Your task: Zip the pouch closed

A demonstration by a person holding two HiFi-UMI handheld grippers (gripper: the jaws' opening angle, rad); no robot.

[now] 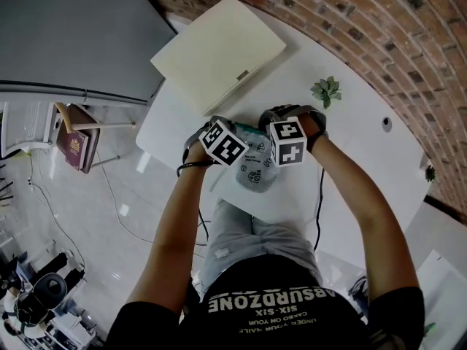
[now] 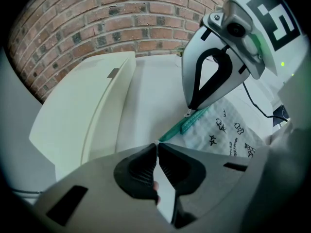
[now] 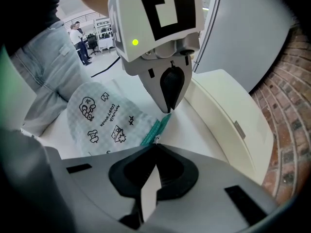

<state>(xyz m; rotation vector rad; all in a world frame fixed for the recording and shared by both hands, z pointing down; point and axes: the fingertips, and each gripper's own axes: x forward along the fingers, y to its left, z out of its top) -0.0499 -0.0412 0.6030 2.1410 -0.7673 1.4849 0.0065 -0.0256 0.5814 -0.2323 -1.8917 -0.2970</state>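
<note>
A pale pouch (image 1: 255, 170) printed with small black doodles lies on the white table (image 1: 350, 152), its teal zipper (image 2: 182, 126) along the far edge. My left gripper (image 2: 157, 144) is shut on the end of the teal zipper tape. In the right gripper view the same left gripper (image 3: 167, 110) pinches the zipper (image 3: 154, 129) from above. My right gripper (image 3: 155, 144) is shut on the small metal zipper pull. The left gripper view shows the right gripper (image 2: 189, 111) at that pull. The two grippers stand close together, both pointing steeply down.
A cream closed case (image 1: 219, 49) lies on the table behind the pouch, near the brick wall (image 1: 350, 20). A small green plant (image 1: 326, 90) sits to the right. A black cable (image 1: 319, 195) hangs over the near table edge. A chair with a bag (image 1: 76, 144) stands left.
</note>
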